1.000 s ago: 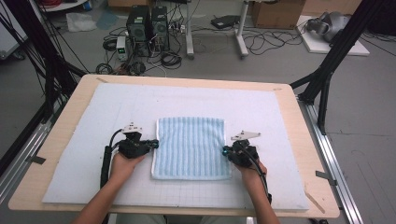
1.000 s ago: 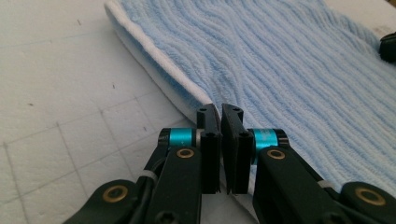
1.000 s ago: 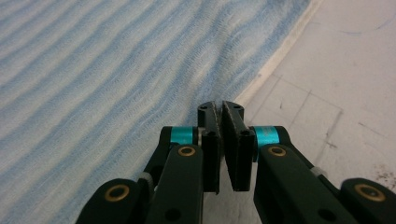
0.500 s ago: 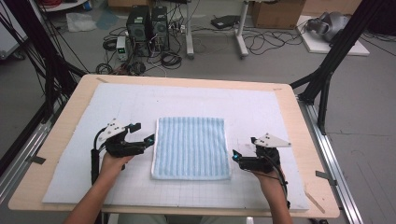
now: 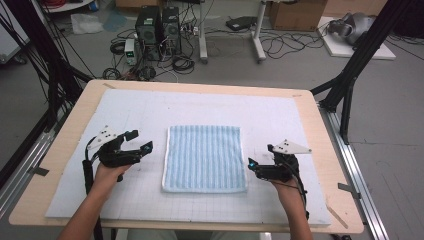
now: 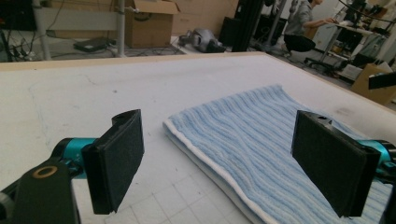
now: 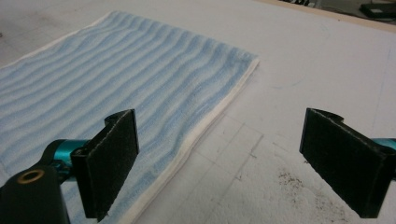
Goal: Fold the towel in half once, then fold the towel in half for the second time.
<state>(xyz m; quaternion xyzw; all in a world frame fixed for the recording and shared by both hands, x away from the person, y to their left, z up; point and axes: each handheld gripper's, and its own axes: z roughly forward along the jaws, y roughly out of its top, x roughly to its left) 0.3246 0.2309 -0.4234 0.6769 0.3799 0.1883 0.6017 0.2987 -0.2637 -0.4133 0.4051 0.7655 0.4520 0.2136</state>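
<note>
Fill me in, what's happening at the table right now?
A person holds a gripper in each hand beside a folded blue striped towel lying flat on the white mat. The left gripper and right gripper have just been opening; nothing sits between their jaws. Both hang just off the towel's side edges, not touching it.

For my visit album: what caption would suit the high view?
A folded blue striped towel lies flat on the white mat, with the open left gripper and right gripper either side, touching nothing.
</note>
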